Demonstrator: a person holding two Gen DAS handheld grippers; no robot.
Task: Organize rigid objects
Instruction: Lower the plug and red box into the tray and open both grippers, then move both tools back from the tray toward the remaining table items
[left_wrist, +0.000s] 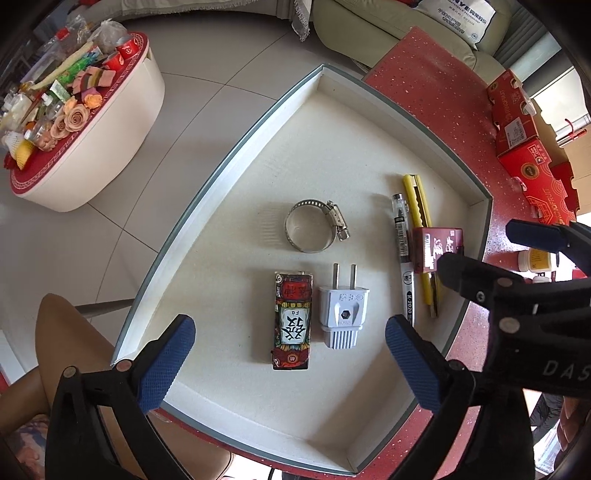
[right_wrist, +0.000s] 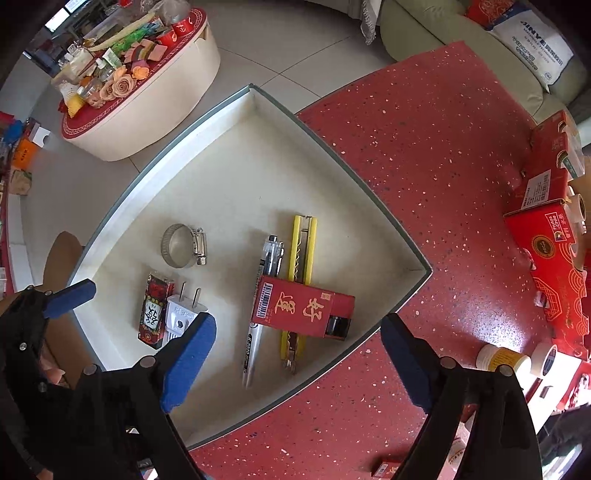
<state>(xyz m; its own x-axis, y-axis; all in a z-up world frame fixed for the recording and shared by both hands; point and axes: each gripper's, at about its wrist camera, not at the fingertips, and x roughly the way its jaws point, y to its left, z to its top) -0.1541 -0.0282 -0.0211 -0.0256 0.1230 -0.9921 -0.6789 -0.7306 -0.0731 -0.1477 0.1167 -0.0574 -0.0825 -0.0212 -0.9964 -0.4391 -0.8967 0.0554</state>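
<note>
White tray (left_wrist: 207, 206) on red speckled table (right_wrist: 424, 155), tiled floor (left_wrist: 207, 55).

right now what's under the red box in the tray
The red box lies across a clear pen and a yellow utility knife, both resting on the tray floor. Their middle sections are covered; only the ends show.

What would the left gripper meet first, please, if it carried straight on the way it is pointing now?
Most likely the white plug, or the patterned little box beside it: both lie on the tray floor between the open left gripper fingers. Depth is hard to judge, so which comes first is uncertain.
</note>
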